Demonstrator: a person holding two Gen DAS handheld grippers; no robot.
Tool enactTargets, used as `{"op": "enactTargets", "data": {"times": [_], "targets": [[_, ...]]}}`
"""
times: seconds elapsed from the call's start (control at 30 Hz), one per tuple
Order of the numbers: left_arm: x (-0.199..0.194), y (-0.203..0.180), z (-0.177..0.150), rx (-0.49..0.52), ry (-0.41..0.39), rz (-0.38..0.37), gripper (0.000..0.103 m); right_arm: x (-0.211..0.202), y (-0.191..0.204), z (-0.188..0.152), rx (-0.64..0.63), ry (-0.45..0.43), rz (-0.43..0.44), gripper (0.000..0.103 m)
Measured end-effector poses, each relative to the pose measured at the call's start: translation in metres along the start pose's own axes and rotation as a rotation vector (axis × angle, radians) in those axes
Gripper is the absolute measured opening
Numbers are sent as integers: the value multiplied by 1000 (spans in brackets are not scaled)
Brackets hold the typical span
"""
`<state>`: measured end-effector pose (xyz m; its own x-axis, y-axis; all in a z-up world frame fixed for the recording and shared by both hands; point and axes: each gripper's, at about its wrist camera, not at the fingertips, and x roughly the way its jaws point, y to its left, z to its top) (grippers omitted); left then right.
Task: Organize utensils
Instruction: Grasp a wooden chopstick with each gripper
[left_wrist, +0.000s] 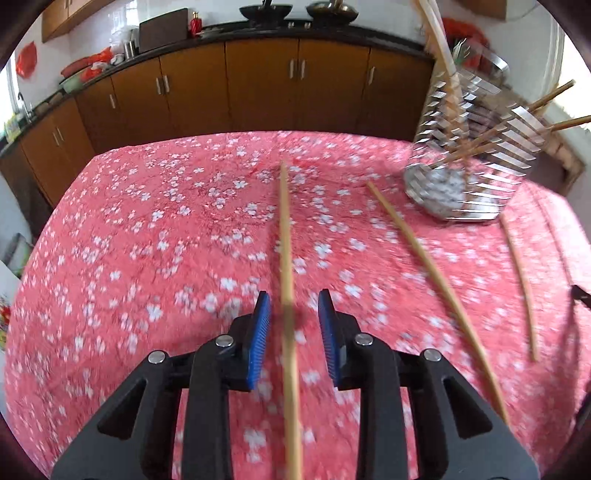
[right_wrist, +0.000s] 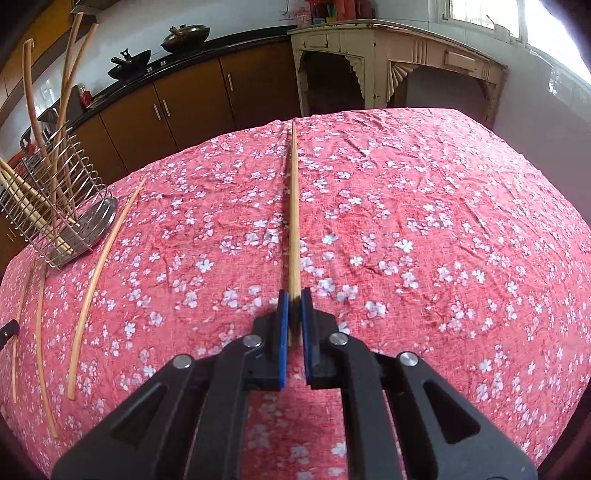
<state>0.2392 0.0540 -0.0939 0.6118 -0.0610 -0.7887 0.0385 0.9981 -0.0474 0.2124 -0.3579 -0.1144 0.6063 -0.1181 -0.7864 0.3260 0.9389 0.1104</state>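
My left gripper (left_wrist: 294, 308) is open over the pink floral tablecloth, its blue pads on either side of a wooden chopstick (left_wrist: 285, 236) that lies lengthwise between them, untouched. Two more chopsticks (left_wrist: 424, 266) (left_wrist: 519, 273) lie to its right. A steel wire utensil rack (left_wrist: 469, 147) with several chopsticks in it stands at the far right. My right gripper (right_wrist: 294, 306) is shut on a chopstick (right_wrist: 294, 206) that points straight ahead above the cloth. In the right wrist view the rack (right_wrist: 55, 199) is at the far left, with loose chopsticks (right_wrist: 99, 273) beside it.
The table (left_wrist: 147, 221) has a wrinkled pink flowered cloth. Brown kitchen cabinets (left_wrist: 258, 81) run behind it, with woks on the counter. An old white cabinet (right_wrist: 399, 62) stands beyond the table in the right wrist view. A dark object (right_wrist: 7, 332) shows at the left edge.
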Motion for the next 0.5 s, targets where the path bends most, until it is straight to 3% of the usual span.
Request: {"op": "enactTargets", "data": {"times": [0.17, 0.37, 0.43, 0.5], "targets": [[-41, -12, -33, 58, -42, -21, 43, -9, 4, -12, -16, 17, 39, 10], [-43, -17, -62, 50, -1, 13, 43, -20, 12, -28, -39, 8, 27, 11], [-38, -16, -67, 45, 32, 31, 40, -24, 11, -32, -34, 9, 23, 11], [-40, -19, -70, 75, 13, 58, 35, -25, 9, -34, -36, 9, 16, 9]]}}
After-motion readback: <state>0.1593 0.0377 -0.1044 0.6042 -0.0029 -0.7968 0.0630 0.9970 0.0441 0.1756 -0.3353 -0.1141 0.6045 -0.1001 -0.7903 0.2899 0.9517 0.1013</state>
